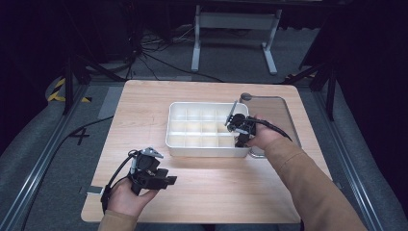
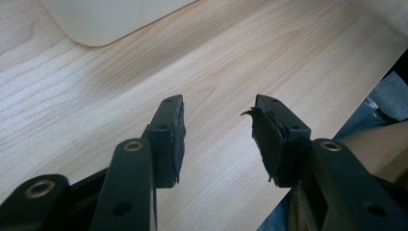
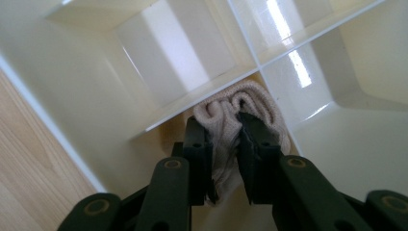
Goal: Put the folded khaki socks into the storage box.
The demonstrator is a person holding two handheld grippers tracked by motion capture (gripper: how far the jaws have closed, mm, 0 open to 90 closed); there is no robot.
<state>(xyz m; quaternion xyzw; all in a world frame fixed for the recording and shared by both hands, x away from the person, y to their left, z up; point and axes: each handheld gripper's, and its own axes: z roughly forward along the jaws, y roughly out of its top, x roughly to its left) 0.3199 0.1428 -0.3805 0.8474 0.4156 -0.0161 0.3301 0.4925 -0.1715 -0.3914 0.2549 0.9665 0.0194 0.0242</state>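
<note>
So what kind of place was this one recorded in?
Probably a lab or recording workspace, not a home: a bare wooden table set inside metal rails, cables trailing over grey carpet, and dark surroundings beyond.

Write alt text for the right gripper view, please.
The right gripper pinches a bunched beige knitted cloth between its black fingers, inside one compartment of a cream divided organizer box. Glossy divider walls cross just beyond the cloth, and a strip of light wooden table shows at lower left.

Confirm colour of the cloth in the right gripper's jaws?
Beige, ribbed knit cloth, clearest in the right gripper view.
</note>
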